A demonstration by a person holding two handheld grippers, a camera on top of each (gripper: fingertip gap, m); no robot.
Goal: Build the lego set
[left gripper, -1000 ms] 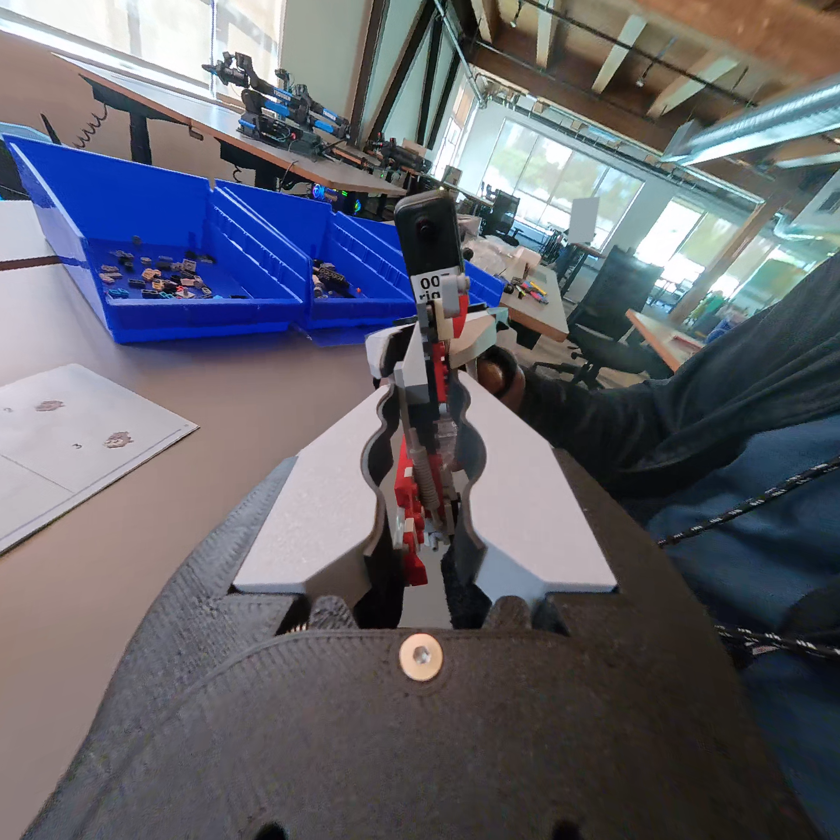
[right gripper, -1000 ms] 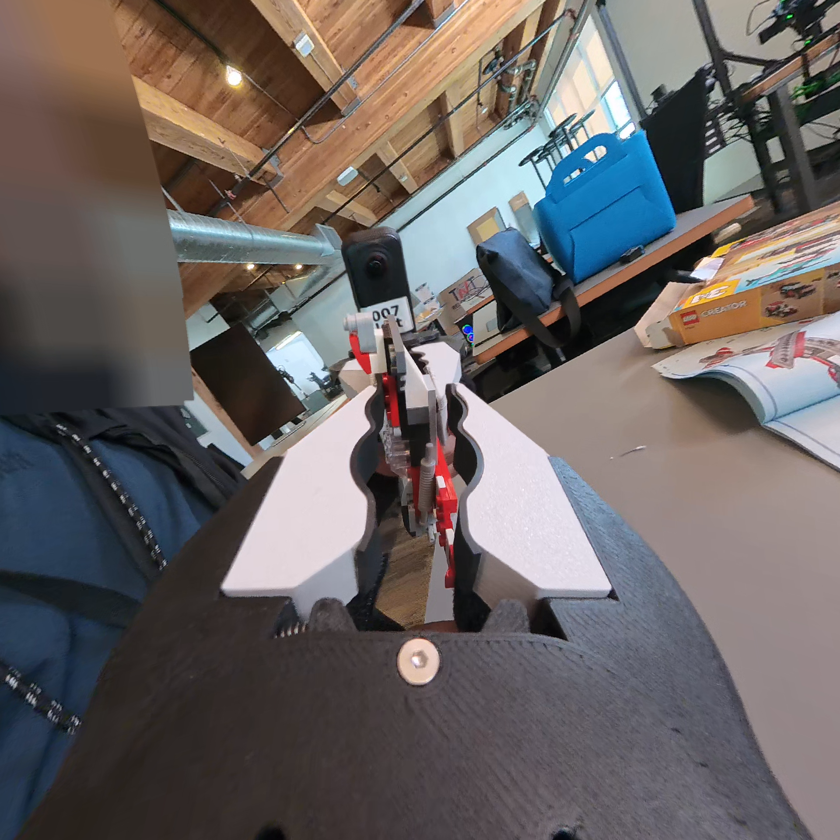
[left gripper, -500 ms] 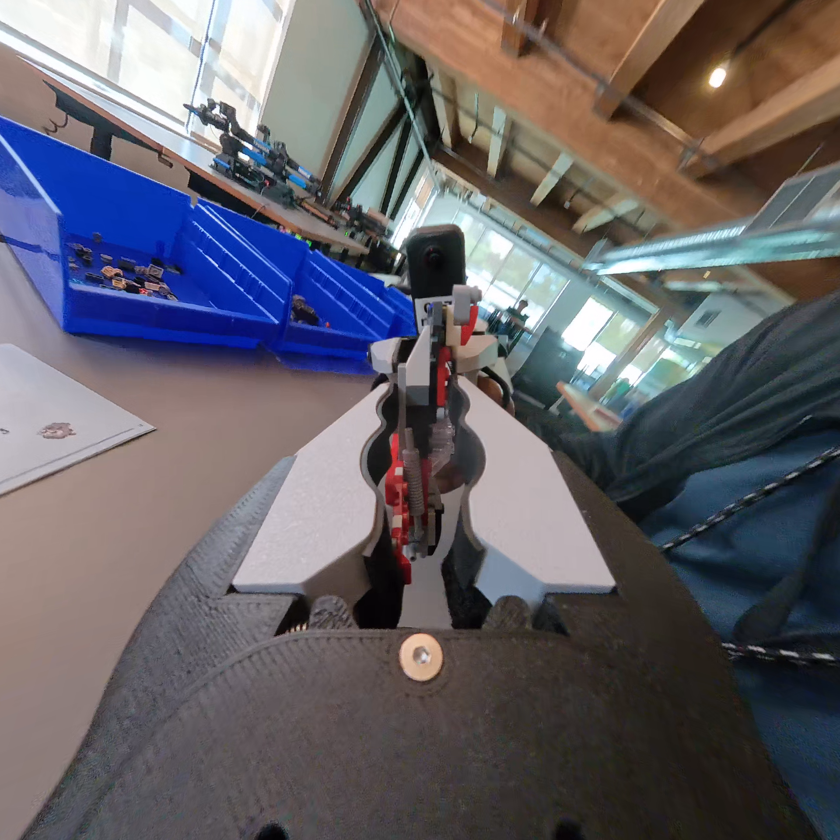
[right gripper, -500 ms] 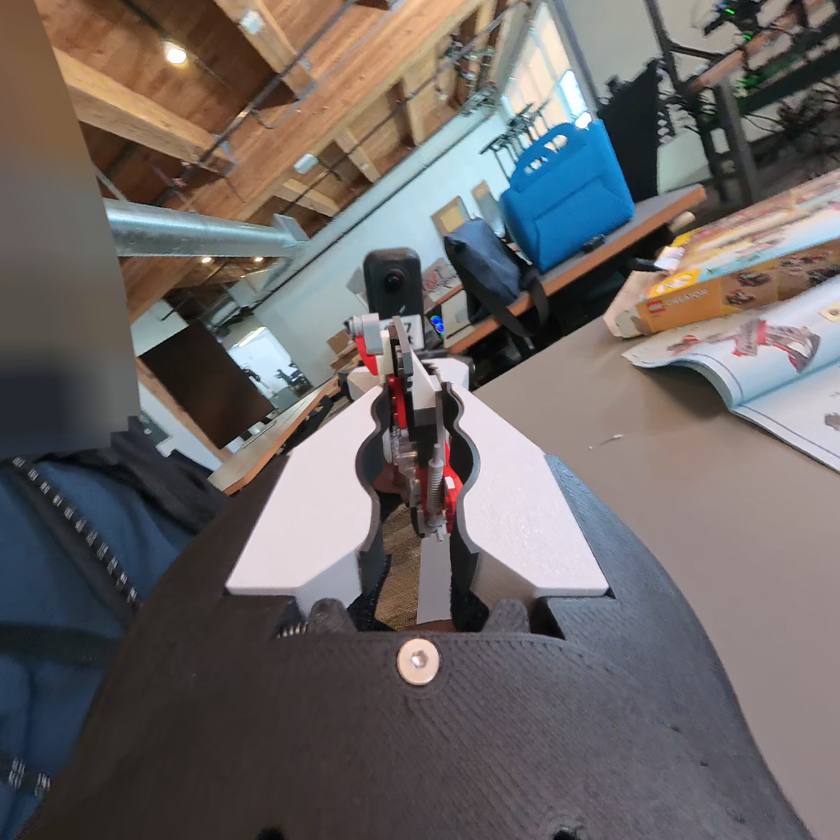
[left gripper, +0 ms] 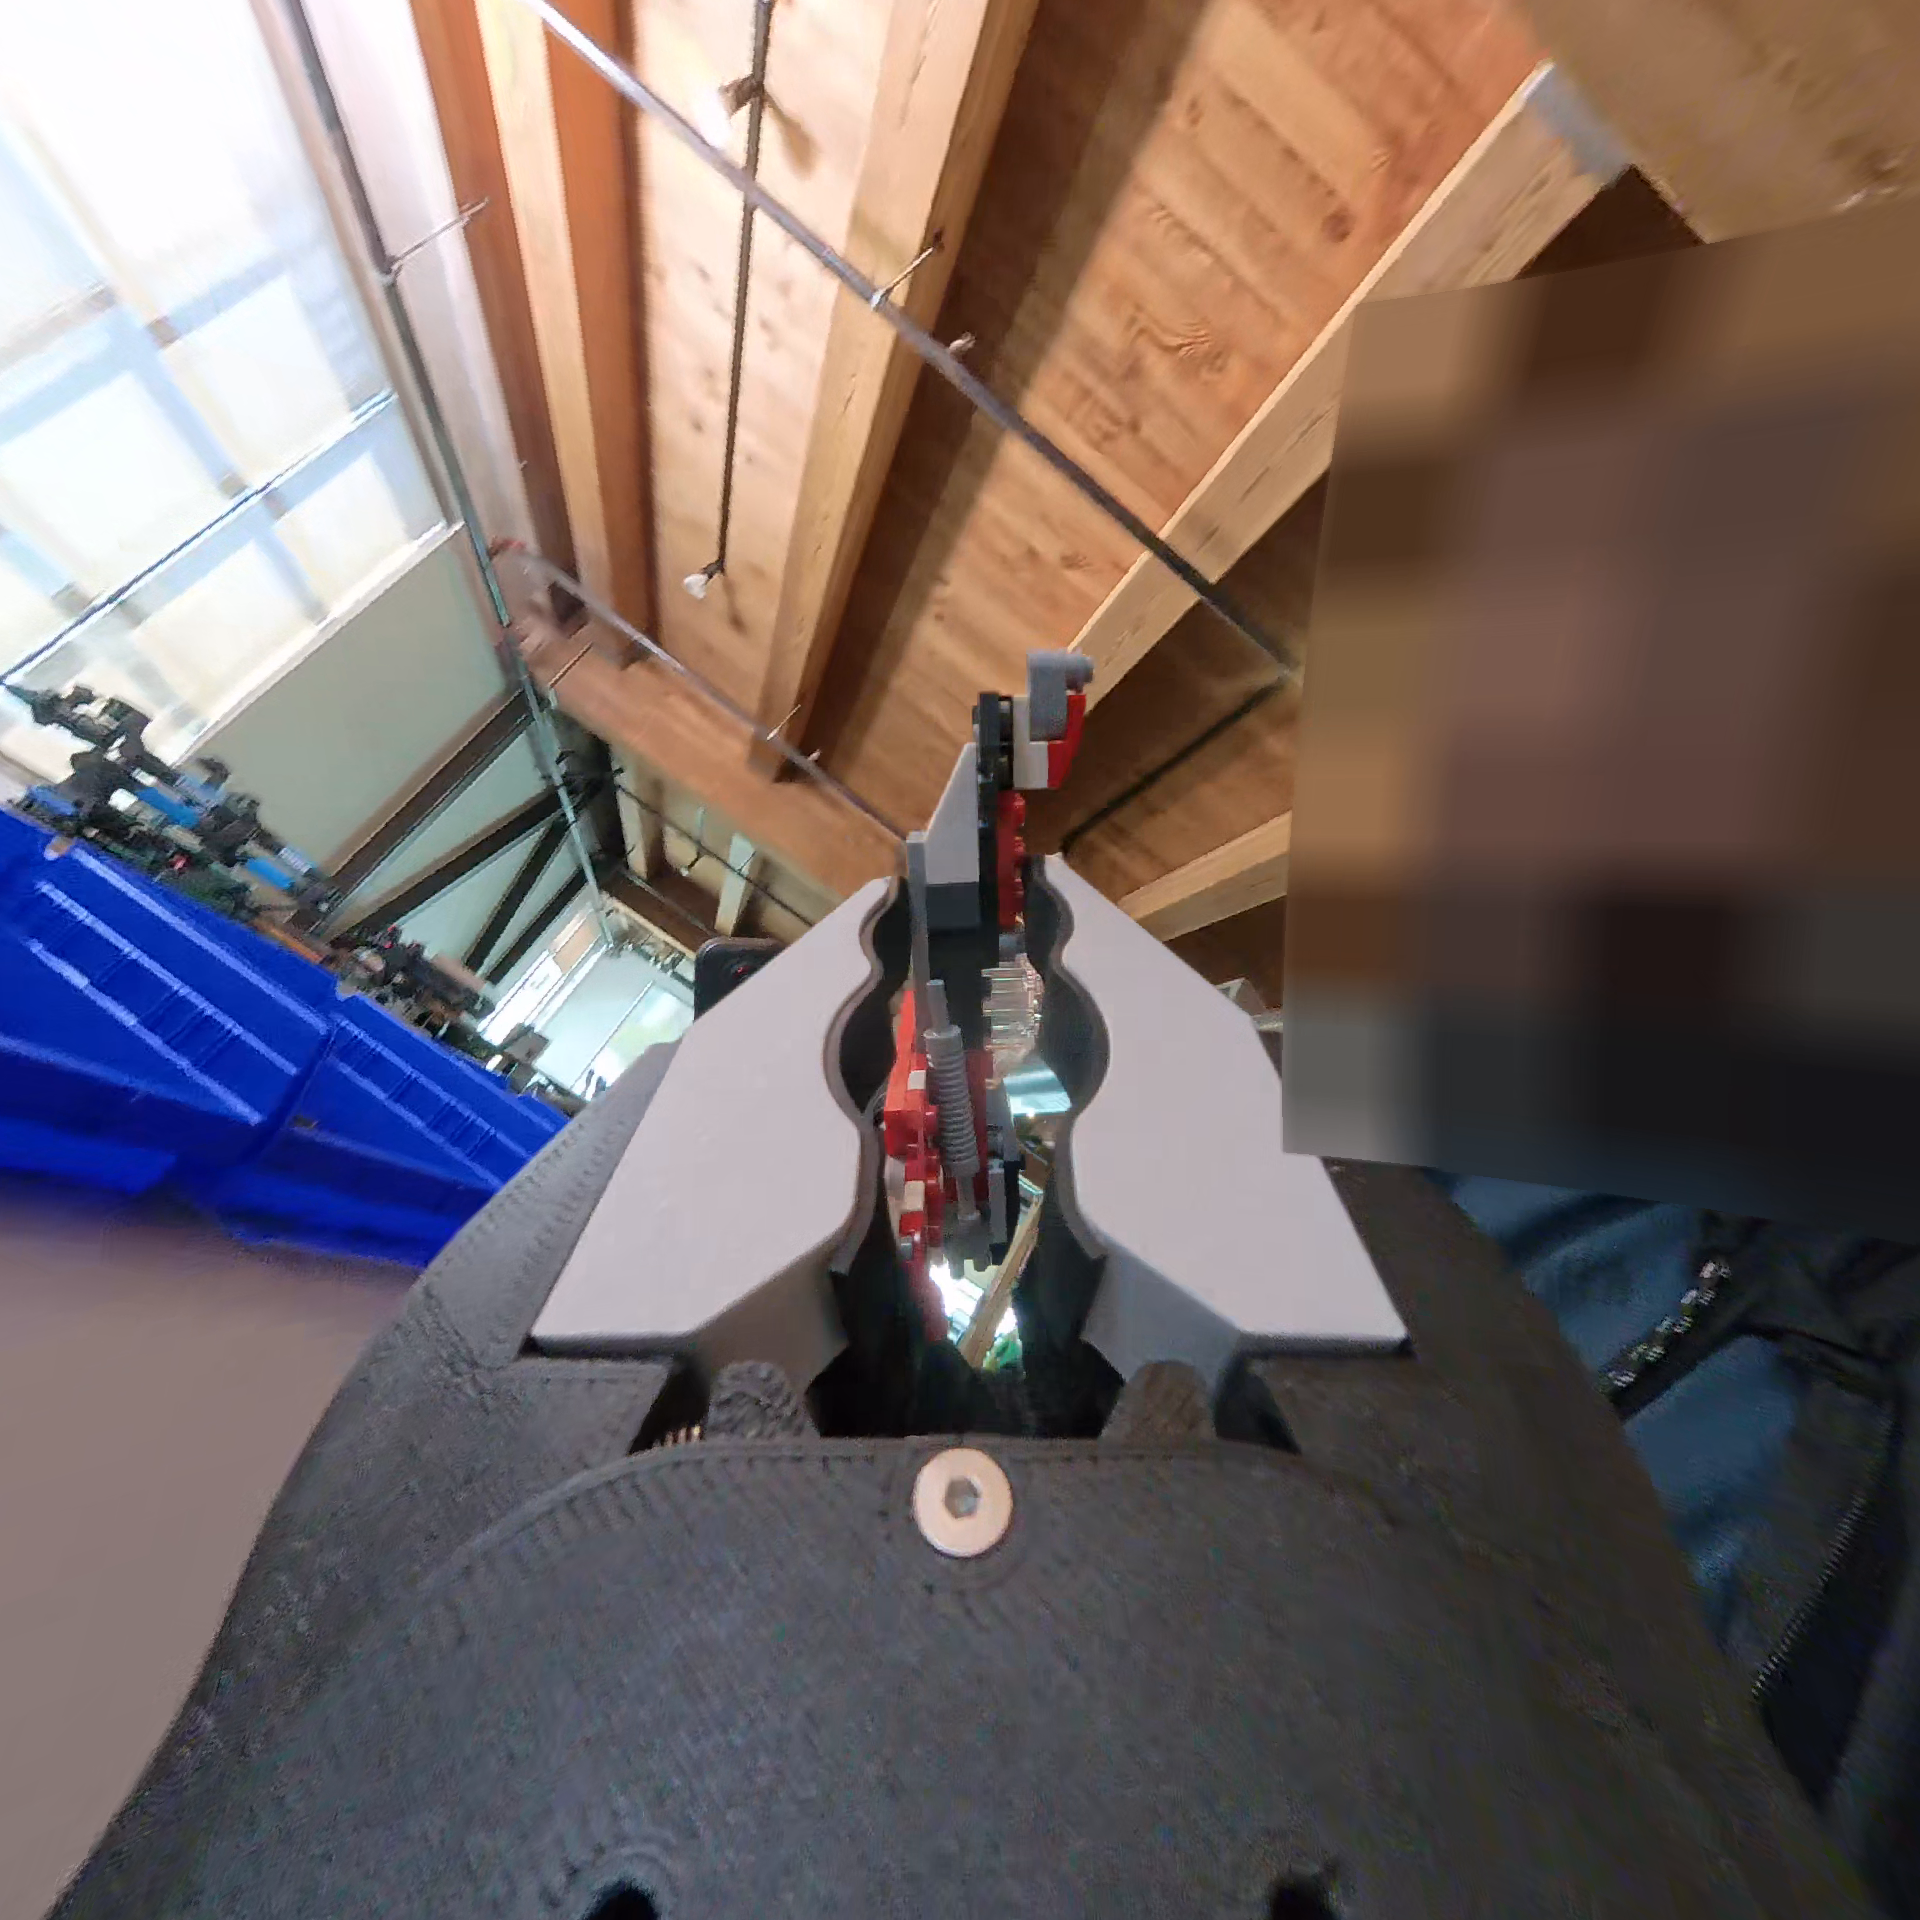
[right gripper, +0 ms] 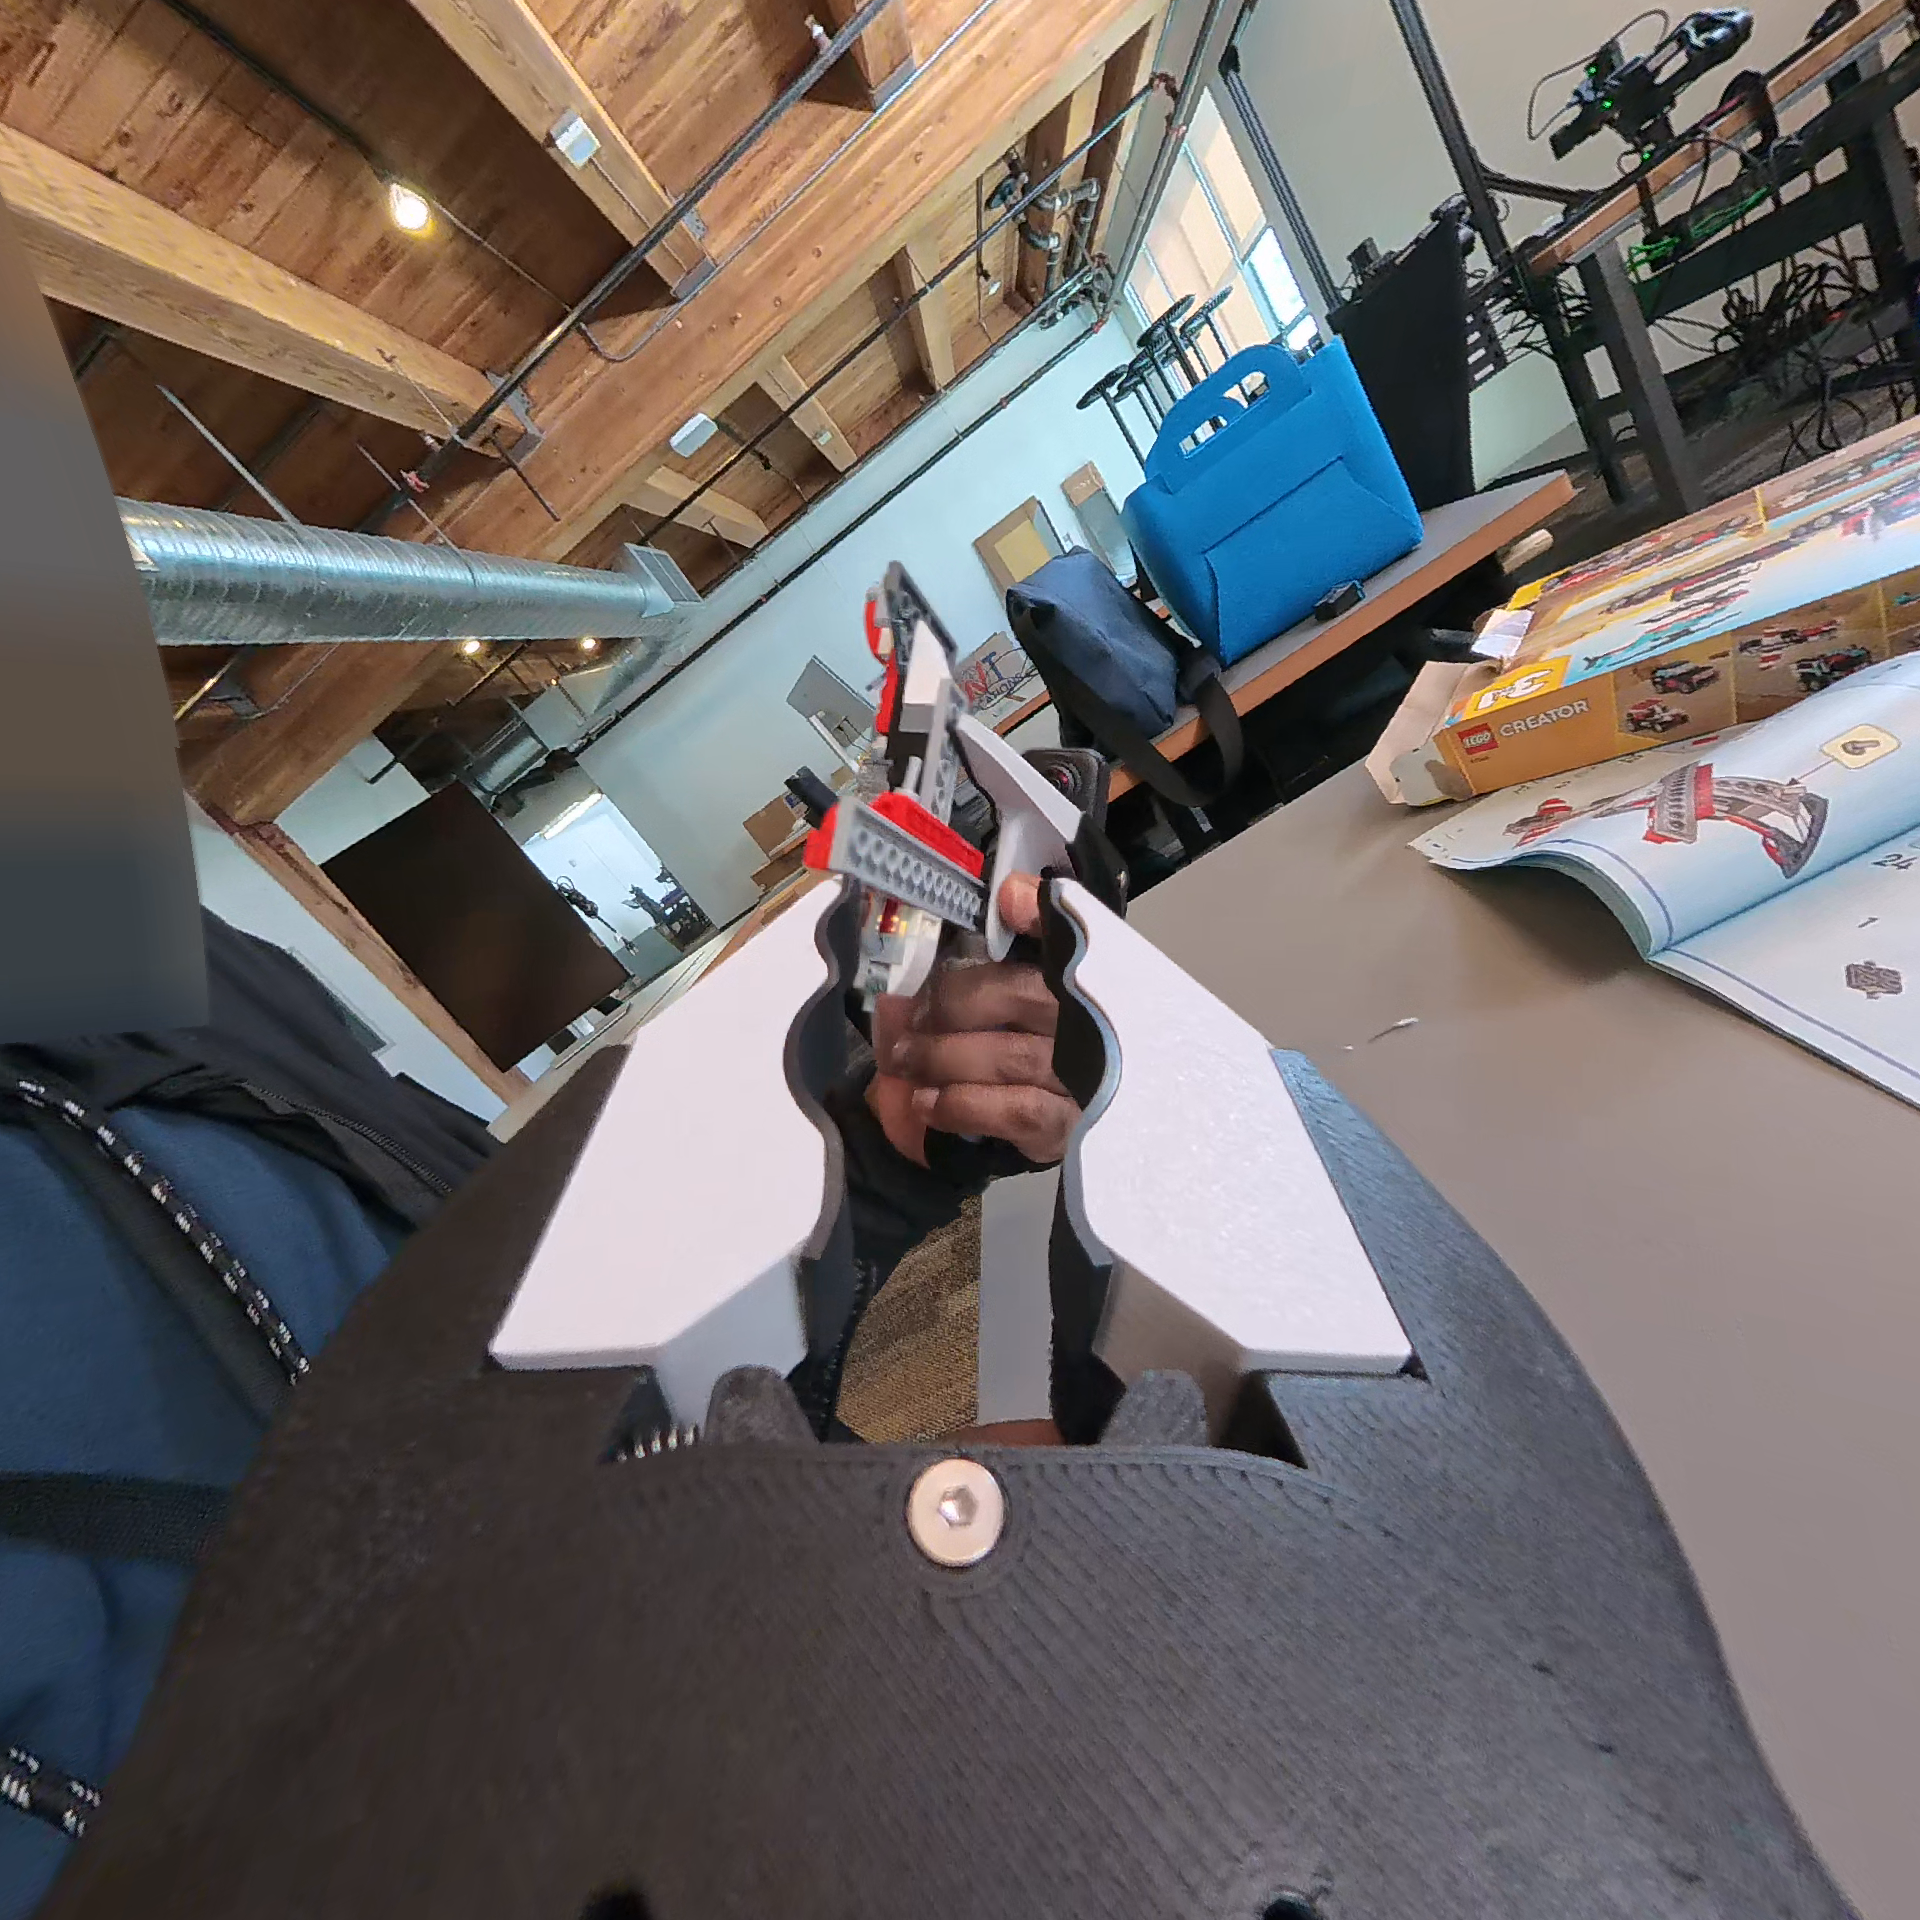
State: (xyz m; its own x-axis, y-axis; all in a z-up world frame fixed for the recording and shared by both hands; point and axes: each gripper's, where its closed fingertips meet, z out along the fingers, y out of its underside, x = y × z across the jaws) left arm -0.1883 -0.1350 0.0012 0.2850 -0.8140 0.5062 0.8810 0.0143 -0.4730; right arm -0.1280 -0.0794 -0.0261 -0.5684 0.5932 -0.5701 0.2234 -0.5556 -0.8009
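The partly built lego model point(left gripper: 958, 842), red, grey and white with a clear piece and a grey spring part, stands upright between my left gripper's point(left gripper: 966, 894) fingers. The left gripper is shut on it and points up toward the ceiling. In the right wrist view the same model point(right gripper: 914, 862) hangs just beyond my right gripper point(right gripper: 945, 894), held by the left gripper's white finger point(right gripper: 1023, 810) with a person's hand point(right gripper: 966, 1070) behind it. The right gripper is open and its pads do not touch the model.
Blue parts bins point(left gripper: 156, 1039) stand on the brown table point(left gripper: 156, 1455) at the left. The lego box point(right gripper: 1662, 675) and the open instruction booklet point(right gripper: 1714, 862) lie at the right. The person's dark jacket is close behind both grippers. The gap from one gripper's tips to the other's is roughly 9 cm.
Both grippers were shut on the model before. My right gripper has opened and let it go. My left gripper has tilted up and swung away with the model in it.
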